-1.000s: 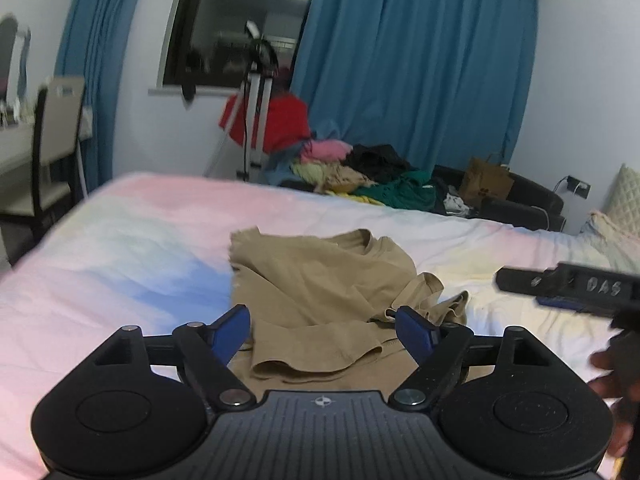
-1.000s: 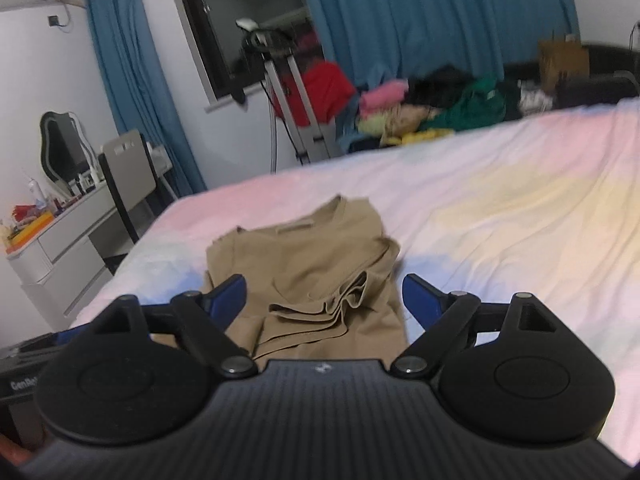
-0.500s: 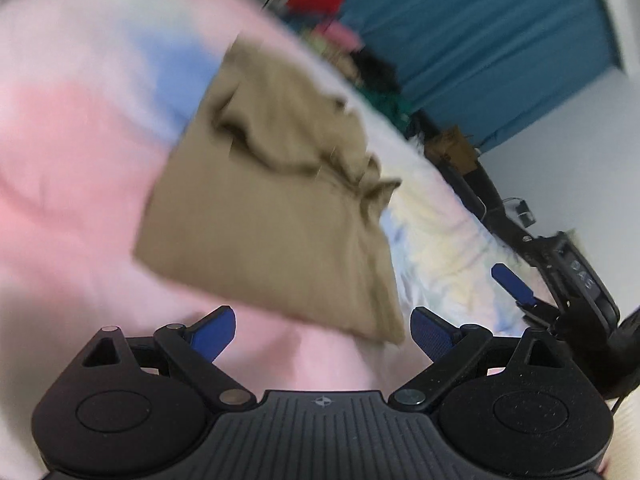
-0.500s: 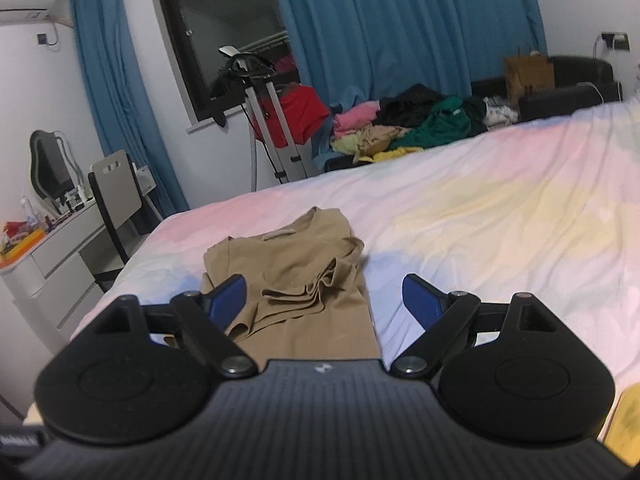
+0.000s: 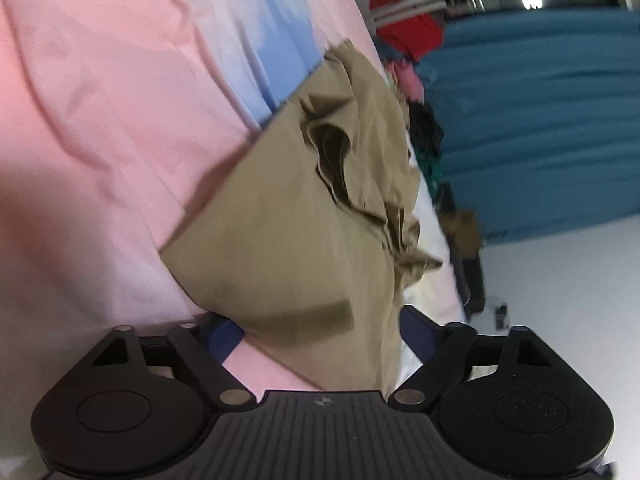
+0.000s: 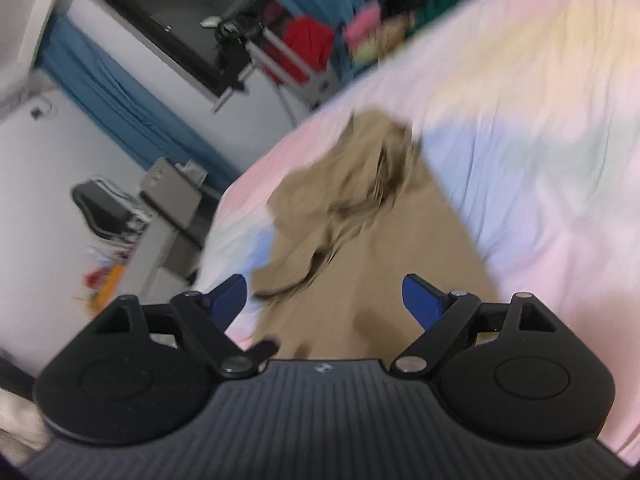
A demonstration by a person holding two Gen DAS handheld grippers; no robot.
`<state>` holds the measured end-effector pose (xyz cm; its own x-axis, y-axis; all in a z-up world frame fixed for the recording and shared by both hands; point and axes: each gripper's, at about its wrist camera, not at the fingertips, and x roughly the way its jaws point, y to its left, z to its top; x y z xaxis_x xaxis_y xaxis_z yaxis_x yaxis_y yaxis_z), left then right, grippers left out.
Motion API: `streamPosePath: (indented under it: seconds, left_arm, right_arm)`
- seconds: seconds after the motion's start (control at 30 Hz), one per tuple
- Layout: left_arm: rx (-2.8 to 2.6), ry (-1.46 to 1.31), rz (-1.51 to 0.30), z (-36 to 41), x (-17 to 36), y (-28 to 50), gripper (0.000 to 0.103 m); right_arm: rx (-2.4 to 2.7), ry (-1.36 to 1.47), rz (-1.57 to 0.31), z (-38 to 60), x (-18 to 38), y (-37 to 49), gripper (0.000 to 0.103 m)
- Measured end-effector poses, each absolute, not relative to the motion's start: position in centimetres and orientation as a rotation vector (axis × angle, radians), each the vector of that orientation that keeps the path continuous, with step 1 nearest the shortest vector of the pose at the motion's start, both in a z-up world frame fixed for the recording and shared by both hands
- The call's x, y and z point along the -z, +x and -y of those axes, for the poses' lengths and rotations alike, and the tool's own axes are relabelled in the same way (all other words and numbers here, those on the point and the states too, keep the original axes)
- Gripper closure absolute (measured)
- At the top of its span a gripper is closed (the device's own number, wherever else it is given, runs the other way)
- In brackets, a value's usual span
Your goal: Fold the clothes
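We see the shirt lying on the bed. Behind the bed sits a clothes pile.

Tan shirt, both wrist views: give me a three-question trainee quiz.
1. True or false: the shirt lies on the bedsheet.
2. What lies between the left hand-held gripper's blue fingers? A) curtain B) shirt's near edge C) chair
3. Fill in: the right hand-held gripper is ____, pads clear of the cloth.

Key: 1 true; 2 B; 3 open. The left jaws have just been closing, with the shirt edge between them.
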<state>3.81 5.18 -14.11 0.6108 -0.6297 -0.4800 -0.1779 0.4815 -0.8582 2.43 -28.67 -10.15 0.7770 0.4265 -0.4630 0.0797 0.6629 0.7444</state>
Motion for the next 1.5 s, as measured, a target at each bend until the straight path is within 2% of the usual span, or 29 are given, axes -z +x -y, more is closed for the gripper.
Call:
streamPosePath:
  seconds: [0.03,0.13,0.37,0.57,0.6,0.63,0.67,0.7,0.77,0.8,0.83,0.93,1.07,1.5]
  left_arm:
    - [0.318,-1.076,-0.886,-5.3,14.0,3.7,0.036]
    - [0.321,-1.110,-0.826,-5.3,13.7,3.1,0.042]
    - [0.390,-1.156,-0.757,-4.9,13.5,3.2,0.042]
    - [0.405,-1.170,-0.758,-4.7,13.4,3.4,0.038]
    - [0.399,-1.165,-0.772,-4.8,13.5,3.3,0.038]
    - [0.391,-1.158,-0.789,-4.9,13.7,3.1,0.035]
    - [0.383,-1.152,-0.807,-5.1,13.8,2.9,0.034]
    - [0.372,-1.143,-0.829,-5.1,14.0,2.9,0.033]
    - [0.357,-1.123,-0.870,-4.9,14.5,3.2,0.033]
    - [0.360,-1.101,-0.882,-4.7,14.5,3.3,0.032]
    - [0.366,-1.076,-0.893,-4.4,14.4,3.4,0.030]
    - [0.394,-1.030,-0.896,-3.8,14.0,3.4,0.023]
    - [0.421,-1.032,-0.872,-3.6,13.7,3.3,0.026]
    - [0.291,-1.131,-0.742,-6.5,13.9,1.5,0.058]
  right_arm:
    - [-0.233,0.878,-0.699,28.4,10.8,2.6,0.017]
    - [-0.275,0.975,-0.784,27.8,12.8,3.3,0.016]
    - [-0.215,1.178,-0.892,27.7,17.2,4.0,0.015]
    - [-0.029,1.210,-0.772,29.3,18.0,2.9,0.020]
    - [-0.001,1.202,-0.750,29.6,17.9,2.8,0.028]
    - [0.027,1.194,-0.729,29.8,17.8,2.7,0.040]
    - [0.048,1.192,-0.725,30.0,18.0,2.7,0.045]
    - [0.065,1.194,-0.730,30.2,18.2,2.8,0.059]
    - [0.076,1.171,-0.737,30.3,18.4,2.8,0.080]
    - [0.066,1.159,-0.725,30.3,18.1,2.7,0.088]
    - [0.051,1.150,-0.707,30.2,17.8,2.6,0.092]
    - [-0.023,1.125,-0.607,30.5,15.8,1.8,0.093]
    - [-0.120,1.092,-0.478,30.5,13.0,1.0,0.093]
    - [-0.047,1.136,-0.490,31.8,14.2,1.0,0.094]
